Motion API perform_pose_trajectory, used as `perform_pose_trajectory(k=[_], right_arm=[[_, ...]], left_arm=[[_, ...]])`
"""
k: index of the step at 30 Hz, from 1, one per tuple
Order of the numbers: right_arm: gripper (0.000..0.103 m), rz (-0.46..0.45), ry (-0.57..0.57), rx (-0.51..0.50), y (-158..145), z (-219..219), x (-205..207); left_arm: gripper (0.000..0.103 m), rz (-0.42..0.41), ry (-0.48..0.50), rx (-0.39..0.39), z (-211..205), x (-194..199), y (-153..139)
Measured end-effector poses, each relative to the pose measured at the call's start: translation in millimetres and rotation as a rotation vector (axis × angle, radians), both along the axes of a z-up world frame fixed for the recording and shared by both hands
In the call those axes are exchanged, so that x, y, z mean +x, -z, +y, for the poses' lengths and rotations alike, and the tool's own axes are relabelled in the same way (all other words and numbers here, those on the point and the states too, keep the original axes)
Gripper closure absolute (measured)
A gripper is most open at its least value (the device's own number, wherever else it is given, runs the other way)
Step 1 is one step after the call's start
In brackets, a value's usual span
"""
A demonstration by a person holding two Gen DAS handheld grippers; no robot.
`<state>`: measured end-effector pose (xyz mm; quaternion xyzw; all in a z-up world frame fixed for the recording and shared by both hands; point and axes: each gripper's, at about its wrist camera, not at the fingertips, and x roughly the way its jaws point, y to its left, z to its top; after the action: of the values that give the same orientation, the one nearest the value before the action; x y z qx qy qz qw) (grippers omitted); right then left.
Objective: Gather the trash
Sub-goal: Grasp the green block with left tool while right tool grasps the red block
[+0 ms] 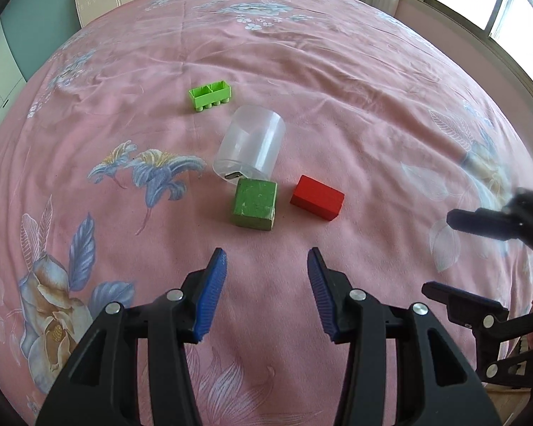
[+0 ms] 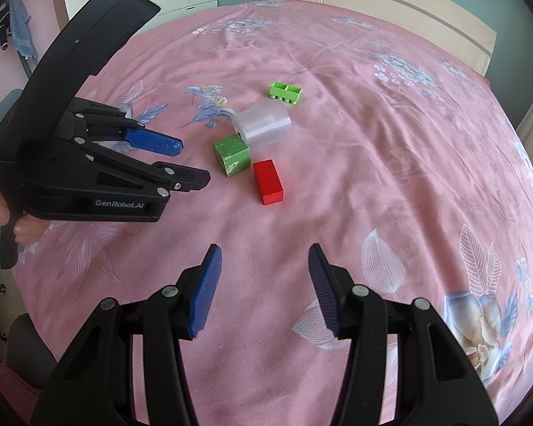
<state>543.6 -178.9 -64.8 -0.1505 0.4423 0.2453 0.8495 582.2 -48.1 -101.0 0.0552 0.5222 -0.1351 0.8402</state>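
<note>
Surface: a bed [image 1: 337, 81] under a pink floral sheet carries everything; no desk is in view.
Cluster: four small things lie close together near the middle of the bed, which seems a set-up that puts them in reach of both hands.
Clear cup: a translucent plastic cup [image 1: 250, 142] lies on its side, its open mouth toward the green cube, so as I judge it things could be pushed or dropped in once it is stood up; something small and dark shows at its near rim, too small to name.
Green cube: a worn green cube [image 1: 254, 204] sits touching or just beside the cup's mouth, on the near side.
Red block: a red block [image 1: 317, 197] lies flat just right of the cube, apart from it.
Green brick: a light-green studded toy brick [image 1: 210, 94] lies beyond the cup, studs to the near side, hollow side up.
Left claw: the left claw [image 1: 266, 266] hovers partly open above bare sheet, near side of the cube, holding nothing.
Right claw: the right claw [image 2: 264, 266] is partly open too, empty, well short of the red block.
Aim: both point down toward the cluster, probably lining up a first pick.
Writing: "GenRobot.AI" reads on the left claw's body in the right wrist view; other partial words at that frame's left edge are cut off.
</note>
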Motion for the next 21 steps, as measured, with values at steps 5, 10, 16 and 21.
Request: perform_pose_trajectory(k=[5,10,16,21], right_arm=[[0.051,0.02,-0.017,0.019,20.2,8.0,28.9],[0.051,0.045,-0.031,0.019,42.2,21.2,59.7],[0.052,0.038,-0.05,0.032,57.6,32.5,84.0],[0.072,0.034,-0.057,0.026,60.8,37.5,91.2]], left_arm=[[0.053,-0.007,0.001,-0.015,0.4,23.9,17.3],[0.053,-0.008,0.015,-0.046,-0.7,39.6,30.1],[0.066,-0.03,0.034,-0.074,-3.8,50.2,35.4],[0.07,-0.039,0.044,-0.068,-6.3,48.2,36.9]])
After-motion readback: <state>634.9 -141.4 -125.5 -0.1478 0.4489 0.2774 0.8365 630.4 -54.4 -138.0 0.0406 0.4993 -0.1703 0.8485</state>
